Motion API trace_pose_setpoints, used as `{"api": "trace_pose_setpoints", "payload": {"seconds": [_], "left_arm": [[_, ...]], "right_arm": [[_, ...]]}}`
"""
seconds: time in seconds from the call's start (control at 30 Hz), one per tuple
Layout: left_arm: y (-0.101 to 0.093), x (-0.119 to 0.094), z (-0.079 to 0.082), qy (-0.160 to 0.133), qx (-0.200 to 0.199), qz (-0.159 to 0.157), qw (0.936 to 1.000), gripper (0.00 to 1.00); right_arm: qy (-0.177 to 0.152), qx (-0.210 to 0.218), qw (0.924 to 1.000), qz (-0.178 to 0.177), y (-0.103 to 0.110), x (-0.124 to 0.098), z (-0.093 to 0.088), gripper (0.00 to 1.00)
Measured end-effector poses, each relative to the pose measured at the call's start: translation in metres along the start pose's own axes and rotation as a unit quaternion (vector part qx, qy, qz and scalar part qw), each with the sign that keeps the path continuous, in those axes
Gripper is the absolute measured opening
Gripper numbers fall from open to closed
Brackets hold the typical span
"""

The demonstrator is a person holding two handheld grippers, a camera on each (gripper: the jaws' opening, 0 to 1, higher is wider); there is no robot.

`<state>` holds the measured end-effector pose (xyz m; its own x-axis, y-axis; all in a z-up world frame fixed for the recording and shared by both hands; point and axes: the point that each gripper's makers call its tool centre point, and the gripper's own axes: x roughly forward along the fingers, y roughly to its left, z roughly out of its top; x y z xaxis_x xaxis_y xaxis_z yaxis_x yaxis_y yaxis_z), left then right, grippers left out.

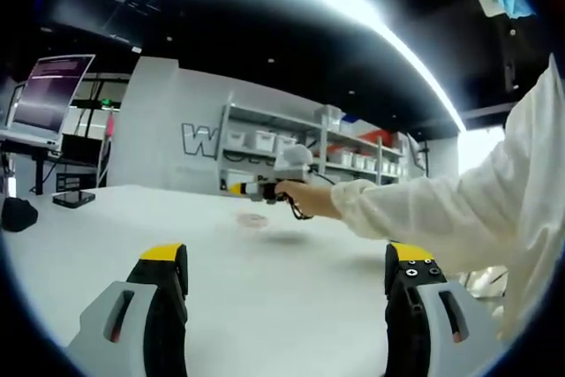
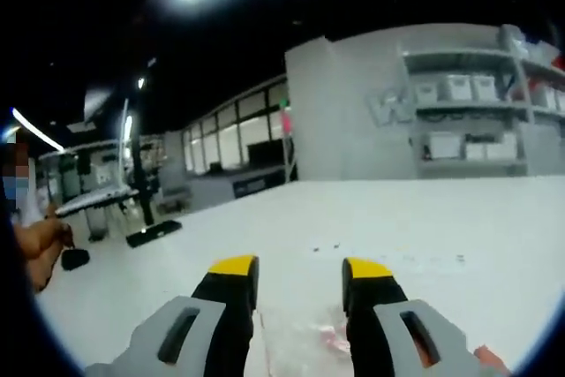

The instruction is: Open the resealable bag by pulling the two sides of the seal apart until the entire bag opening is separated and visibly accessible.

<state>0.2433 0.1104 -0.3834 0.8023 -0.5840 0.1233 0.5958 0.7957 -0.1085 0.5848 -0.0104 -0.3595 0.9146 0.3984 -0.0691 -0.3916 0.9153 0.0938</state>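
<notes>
Though apart: two tools (image 1: pixel 287 284) (image 2: pixel 300 284), one bag (image 2: pixel 309 342).

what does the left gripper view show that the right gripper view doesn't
Left gripper view: the right gripper held out over the table by a hand in a white sleeve, above the bag, plus a monitor.

Right gripper view: the bag close between the open jaws, and a person's hand at the edge.

Both: the white table and wall shelves.
</notes>
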Motion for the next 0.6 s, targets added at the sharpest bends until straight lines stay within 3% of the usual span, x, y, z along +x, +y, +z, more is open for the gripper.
{"api": "trace_pose_setpoints", "payload": {"seconds": [0.13,0.2,0.33,0.6], "left_arm": [[-0.001,0.001,0.000,0.001,0.002,0.000,1.0000,0.91],[-0.002,0.001,-0.001,0.001,0.000,-0.001,1.0000,0.91],[-0.002,0.001,-0.001,-0.001,0.006,0.004,1.0000,0.95],[-0.010,0.003,0.000,-0.002,-0.004,-0.002,1.0000,0.99]], "right_arm": [[-0.024,-0.037,0.9990,-0.005,-0.001,-0.005,0.008,0.68],[-0.018,-0.043,0.9988,-0.012,-0.004,-0.007,0.007,0.80],[-0.021,-0.051,0.9985,-0.002,-0.002,-0.013,0.006,0.83],[-0.034,-0.053,0.9980,-0.001,-0.003,-0.021,0.013,1.00]]}}
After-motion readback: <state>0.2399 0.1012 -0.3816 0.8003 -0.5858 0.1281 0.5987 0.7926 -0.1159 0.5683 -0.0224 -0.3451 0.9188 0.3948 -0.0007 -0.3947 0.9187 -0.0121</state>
